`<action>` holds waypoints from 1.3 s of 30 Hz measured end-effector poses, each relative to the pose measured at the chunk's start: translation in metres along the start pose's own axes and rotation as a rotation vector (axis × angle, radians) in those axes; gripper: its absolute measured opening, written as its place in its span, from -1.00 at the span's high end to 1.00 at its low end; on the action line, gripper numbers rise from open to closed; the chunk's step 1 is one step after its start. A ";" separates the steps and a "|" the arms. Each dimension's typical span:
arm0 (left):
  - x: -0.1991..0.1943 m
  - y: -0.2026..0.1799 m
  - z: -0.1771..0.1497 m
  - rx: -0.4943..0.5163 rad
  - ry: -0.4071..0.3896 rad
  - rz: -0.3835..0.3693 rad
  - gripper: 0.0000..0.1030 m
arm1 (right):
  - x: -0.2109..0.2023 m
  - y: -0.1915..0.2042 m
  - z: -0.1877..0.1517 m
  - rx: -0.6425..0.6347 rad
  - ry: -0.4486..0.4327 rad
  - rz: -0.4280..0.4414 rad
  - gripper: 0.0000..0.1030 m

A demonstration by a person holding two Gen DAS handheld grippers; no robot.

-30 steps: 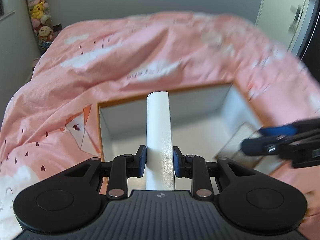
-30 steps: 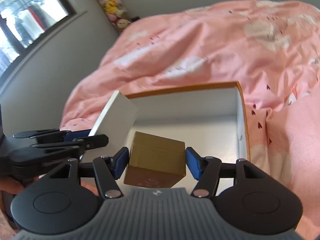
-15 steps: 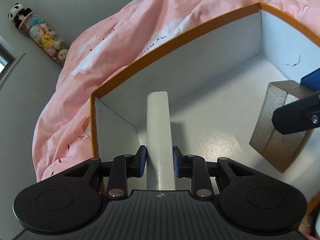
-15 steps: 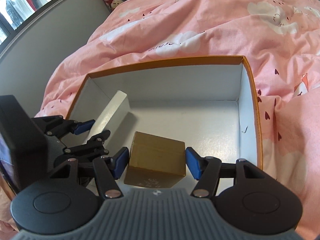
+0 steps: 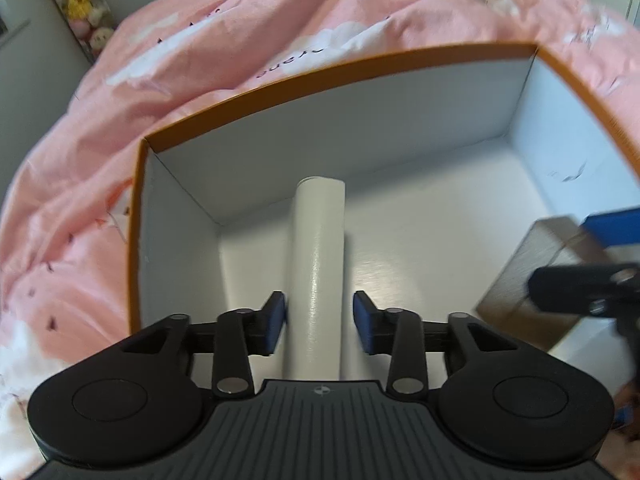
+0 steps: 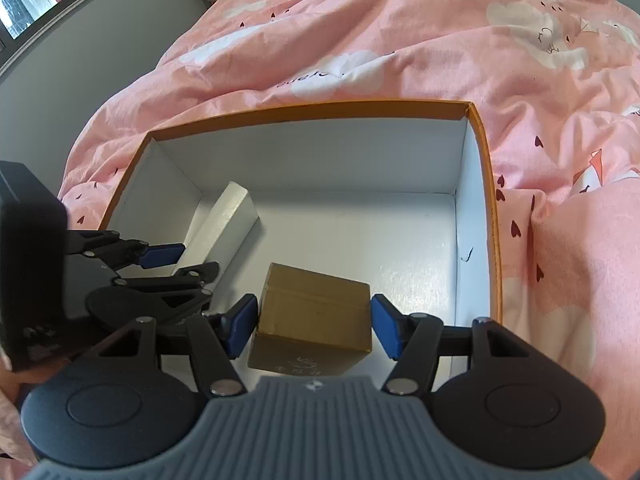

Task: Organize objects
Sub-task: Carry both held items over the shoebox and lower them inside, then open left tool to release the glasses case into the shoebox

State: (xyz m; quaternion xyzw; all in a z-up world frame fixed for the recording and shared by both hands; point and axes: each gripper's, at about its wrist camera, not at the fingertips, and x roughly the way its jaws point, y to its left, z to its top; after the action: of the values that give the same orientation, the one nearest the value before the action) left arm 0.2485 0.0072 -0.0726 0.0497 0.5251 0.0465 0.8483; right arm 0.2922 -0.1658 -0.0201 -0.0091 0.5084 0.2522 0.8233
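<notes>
Matt white cardboard box (image 6: 472, 184), soft pink cotton duvet (image 6: 440, 40), brushed gold carton (image 6: 316, 312).

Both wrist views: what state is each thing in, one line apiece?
Orange-rimmed white cardboard box: lidless, on the pink duvet.
Slim white rectangular box: inside, leaning near the left wall, lying between pads that no longer press it.
Gold cardboard cube box: inside, between the right pads.
Left gripper: jaws opening.
Right gripper: clamped on the gold box.
Pink duvet: rumpled.
</notes>
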 end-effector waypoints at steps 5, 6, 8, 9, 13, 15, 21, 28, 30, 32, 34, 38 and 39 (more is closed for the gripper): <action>-0.009 0.005 -0.001 -0.066 0.005 -0.139 0.13 | 0.001 -0.001 0.002 0.005 0.011 0.002 -0.24; -0.009 0.007 -0.001 -0.086 0.012 -0.176 0.13 | 0.002 -0.001 0.002 0.006 0.013 0.004 -0.24; -0.006 0.011 0.000 -0.126 0.038 -0.240 0.17 | 0.003 -0.001 0.003 0.009 0.018 0.006 -0.24; -0.004 0.013 0.000 -0.138 0.048 -0.259 0.19 | 0.003 -0.001 0.002 0.010 0.021 0.006 -0.24; 0.006 0.017 0.001 -0.145 0.068 -0.263 0.24 | 0.006 -0.002 0.001 0.018 0.034 0.012 -0.24; 0.007 0.019 0.002 -0.138 0.072 -0.253 0.24 | 0.007 -0.002 0.001 0.021 0.045 0.011 -0.24; 0.018 0.025 0.009 -0.092 0.152 -0.253 -0.03 | 0.007 -0.004 0.006 0.028 0.041 -0.001 -0.24; 0.031 0.018 0.016 -0.029 0.181 -0.186 -0.14 | 0.007 -0.007 0.008 0.033 0.039 0.014 -0.24; 0.032 0.017 0.018 -0.021 0.175 -0.178 -0.13 | 0.008 -0.009 0.008 0.035 0.041 0.015 -0.24; 0.029 0.013 0.021 0.013 0.142 -0.131 -0.07 | 0.009 -0.011 0.008 0.036 0.044 0.019 -0.24; 0.027 0.009 0.024 0.073 0.108 -0.048 0.06 | 0.012 -0.012 0.009 0.040 0.051 0.030 -0.24; 0.025 0.014 0.028 0.073 0.126 -0.073 0.15 | 0.014 -0.012 0.010 0.036 0.052 0.035 -0.24; 0.022 0.017 0.028 0.052 0.123 -0.112 0.15 | 0.013 -0.012 0.010 0.036 0.050 0.037 -0.24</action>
State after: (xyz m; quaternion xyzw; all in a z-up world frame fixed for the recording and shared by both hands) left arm 0.2833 0.0260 -0.0772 0.0395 0.5794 -0.0117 0.8140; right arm 0.3108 -0.1681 -0.0293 0.0088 0.5332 0.2576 0.8057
